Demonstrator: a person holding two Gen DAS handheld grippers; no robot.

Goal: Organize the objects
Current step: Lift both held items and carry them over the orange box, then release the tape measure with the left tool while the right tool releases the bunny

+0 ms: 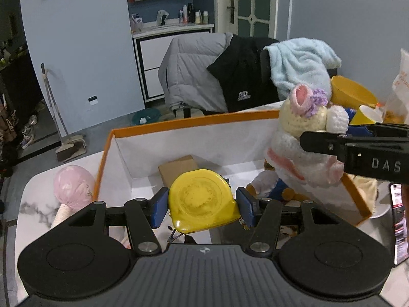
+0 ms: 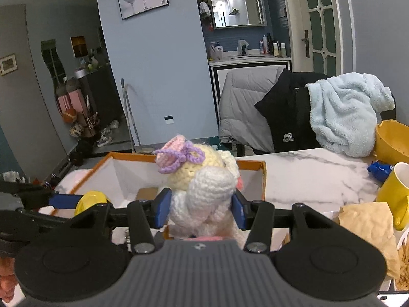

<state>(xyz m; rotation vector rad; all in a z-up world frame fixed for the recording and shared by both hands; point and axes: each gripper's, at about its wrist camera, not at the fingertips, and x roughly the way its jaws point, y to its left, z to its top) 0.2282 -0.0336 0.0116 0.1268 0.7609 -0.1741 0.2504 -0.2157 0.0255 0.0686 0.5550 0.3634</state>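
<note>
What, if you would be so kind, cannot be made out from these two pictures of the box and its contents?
- Box floor: left wrist view, near part hidden behind the yellow tape measure; right wrist view, mostly behind the crocheted doll.
- Small plush inside the box: left wrist view, largely covered by the doll.
- Phone: left wrist view, cut off by the right edge.
</note>
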